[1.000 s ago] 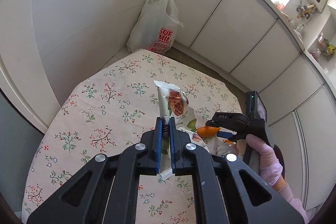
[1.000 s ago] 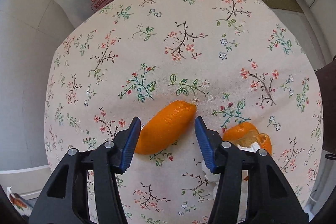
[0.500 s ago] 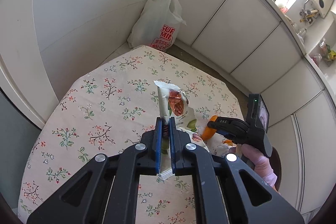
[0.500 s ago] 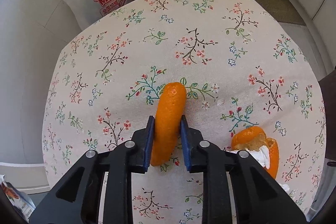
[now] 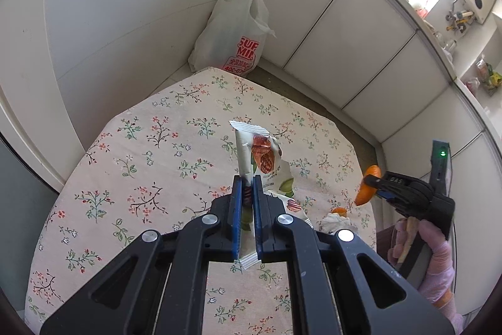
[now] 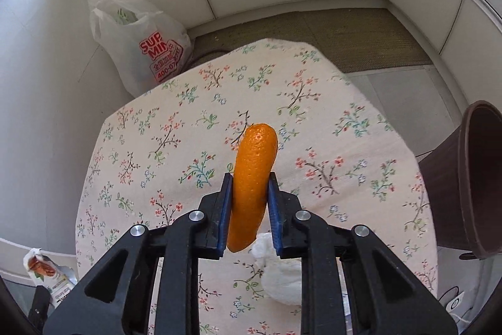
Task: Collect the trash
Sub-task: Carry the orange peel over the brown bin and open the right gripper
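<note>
My left gripper [image 5: 246,187] is shut on a white snack wrapper [image 5: 260,159] printed with nuts, held upright above the floral table [image 5: 150,165]. My right gripper [image 6: 250,181] is shut on a strip of orange peel [image 6: 254,175] and holds it above the table; it also shows in the left wrist view [image 5: 368,187]. A crumpled white tissue [image 6: 279,272] lies on the table under the right gripper. Another bit of orange peel [image 5: 339,211] lies beside the tissue [image 5: 337,222].
A white plastic shopping bag [image 6: 147,49] with red print stands on the floor beyond the table's far left corner, also seen in the left wrist view [image 5: 233,30]. A brown bin [image 6: 467,181] sits at the table's right edge. White cabinets line the walls.
My right gripper closed on the orange peel and lifted it off the table, tilting upward. My left gripper rose a little with the wrapper still held.
</note>
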A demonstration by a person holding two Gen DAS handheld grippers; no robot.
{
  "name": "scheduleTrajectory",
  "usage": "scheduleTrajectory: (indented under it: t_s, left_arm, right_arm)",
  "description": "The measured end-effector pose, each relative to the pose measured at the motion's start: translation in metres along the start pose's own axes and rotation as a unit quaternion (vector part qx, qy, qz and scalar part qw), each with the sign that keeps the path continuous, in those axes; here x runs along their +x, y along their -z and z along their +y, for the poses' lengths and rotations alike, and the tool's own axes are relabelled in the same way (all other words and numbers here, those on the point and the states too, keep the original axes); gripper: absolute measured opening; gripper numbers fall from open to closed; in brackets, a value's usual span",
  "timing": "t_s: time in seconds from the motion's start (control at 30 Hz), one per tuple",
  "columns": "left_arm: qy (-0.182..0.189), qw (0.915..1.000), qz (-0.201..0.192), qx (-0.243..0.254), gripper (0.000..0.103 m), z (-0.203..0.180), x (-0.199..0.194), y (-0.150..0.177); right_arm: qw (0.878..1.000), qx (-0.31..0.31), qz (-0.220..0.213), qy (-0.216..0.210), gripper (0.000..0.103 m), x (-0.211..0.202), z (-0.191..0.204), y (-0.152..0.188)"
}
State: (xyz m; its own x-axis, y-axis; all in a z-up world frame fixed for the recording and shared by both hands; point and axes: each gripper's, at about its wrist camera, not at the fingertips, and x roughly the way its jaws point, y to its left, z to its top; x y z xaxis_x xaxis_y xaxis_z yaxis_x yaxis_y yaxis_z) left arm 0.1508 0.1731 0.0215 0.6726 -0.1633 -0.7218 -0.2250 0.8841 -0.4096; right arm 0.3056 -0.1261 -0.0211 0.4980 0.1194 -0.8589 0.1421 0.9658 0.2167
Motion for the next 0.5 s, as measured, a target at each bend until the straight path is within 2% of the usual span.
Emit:
scheduleTrajectory:
  t_s: [0.33,0.5]
  left_arm:
    - [-0.004,0.9999,0.01,0.01,0.007,-0.009,0.01,0.008]
    - [-0.007,0.9996,0.01,0.025,0.007,-0.018,0.011,0.014]
  right_arm:
    - [0.995,0.046,-0.083,0.029,0.021,-0.08,-0.084,-0.019]
    - [0.985,0.069,-0.137,0.072,0.021,-0.115,-0.136,-0.009]
